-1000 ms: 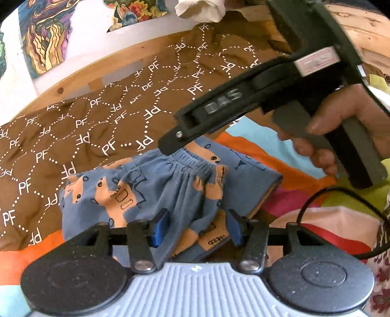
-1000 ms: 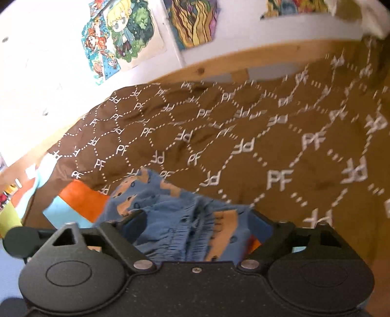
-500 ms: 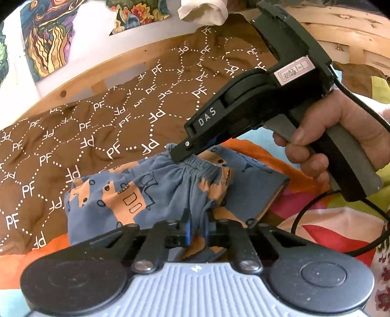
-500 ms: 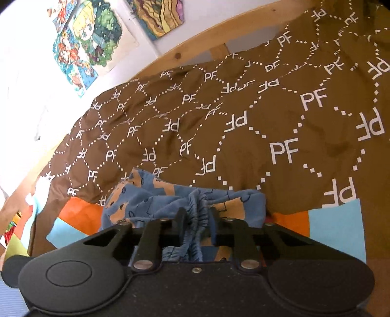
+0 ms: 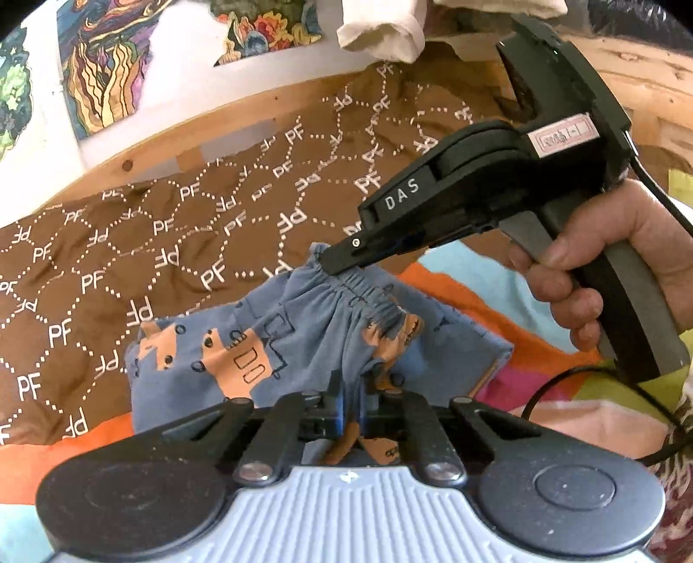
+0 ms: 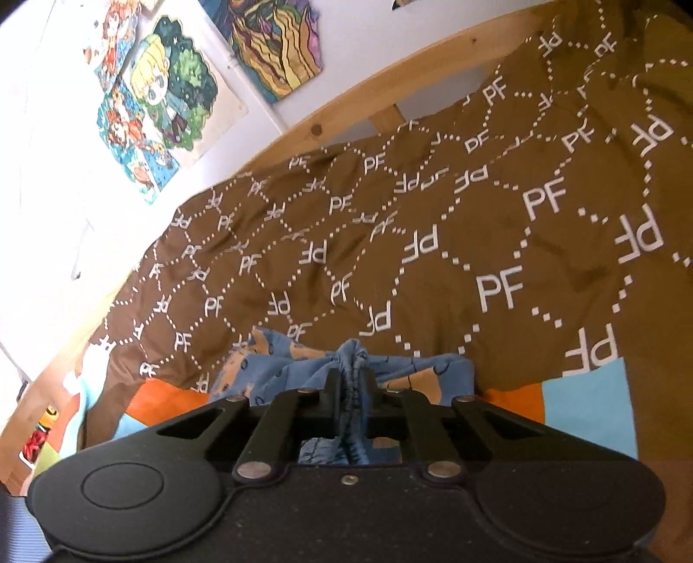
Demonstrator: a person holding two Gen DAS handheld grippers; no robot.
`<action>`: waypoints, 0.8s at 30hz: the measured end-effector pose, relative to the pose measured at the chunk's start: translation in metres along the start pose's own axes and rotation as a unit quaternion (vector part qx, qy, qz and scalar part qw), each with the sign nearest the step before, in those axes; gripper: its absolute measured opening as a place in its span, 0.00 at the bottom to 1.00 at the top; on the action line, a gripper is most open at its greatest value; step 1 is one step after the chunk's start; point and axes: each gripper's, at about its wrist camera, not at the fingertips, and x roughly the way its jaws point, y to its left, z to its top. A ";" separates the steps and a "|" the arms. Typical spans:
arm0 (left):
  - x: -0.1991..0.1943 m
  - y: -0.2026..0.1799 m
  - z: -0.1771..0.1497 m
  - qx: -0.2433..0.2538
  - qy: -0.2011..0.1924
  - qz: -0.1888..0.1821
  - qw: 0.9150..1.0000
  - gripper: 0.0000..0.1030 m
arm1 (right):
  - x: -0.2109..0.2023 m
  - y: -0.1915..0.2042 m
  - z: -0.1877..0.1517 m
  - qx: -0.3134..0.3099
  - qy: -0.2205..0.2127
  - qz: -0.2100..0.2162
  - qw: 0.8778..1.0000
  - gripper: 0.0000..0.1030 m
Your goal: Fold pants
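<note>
A small pair of blue pants [image 5: 268, 346] with an orange animal print lies bunched on a bed, on the seam where a brown quilt [image 5: 130, 251] printed with white "PF" letters meets a bright patchwork blanket [image 5: 467, 299] of orange, light blue, pink and yellow-green. In the left wrist view, the left hand-held gripper [image 5: 350, 405] sits at the bottom of the frame with its two fingers pressed together on a fold of the blue cloth at the near edge of the pants. Beyond it, the right hand-held gripper [image 5: 335, 264] reaches in from the right side, black with white "DAS" lettering, and its tip pinches the gathered elastic waistband at the far edge of the pants, where the cloth is drawn up into tight pleats. A bare hand [image 5: 606, 277] wraps around its grey handle, and a black cable [image 5: 576, 381] trails from it over the blanket. In the right wrist view, the right hand-held gripper [image 6: 351, 383] has its fingers closed on a ridge of bunched blue waistband, with the rest of the pants [image 6: 277, 372] spreading to both sides just beyond the fingertips. The brown quilt [image 6: 433, 225] stretches up to the wooden bed frame [image 6: 390, 86] along the far edge of the bed. Colourful cartoon drawings [image 6: 160, 99] hang on the white wall above. A cream cloth [image 5: 381, 34] hangs at the top of the left wrist view.
</note>
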 end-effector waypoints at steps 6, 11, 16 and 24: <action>-0.007 -0.012 0.009 0.014 -0.013 -0.009 1.000 0.06 | -0.020 -0.003 0.006 0.001 -0.010 -0.011 1.000 0.08; 0.001 -0.025 0.010 0.022 -0.004 -0.021 1.000 0.07 | -0.027 -0.011 0.006 -0.001 -0.002 -0.033 0.999 0.08; 0.011 -0.026 0.008 0.018 0.007 -0.026 0.999 0.07 | -0.023 -0.018 0.003 0.000 0.014 -0.048 0.999 0.08; 0.017 -0.025 0.002 0.015 0.026 -0.038 0.999 0.09 | -0.014 -0.025 -0.002 0.008 0.036 -0.063 0.997 0.12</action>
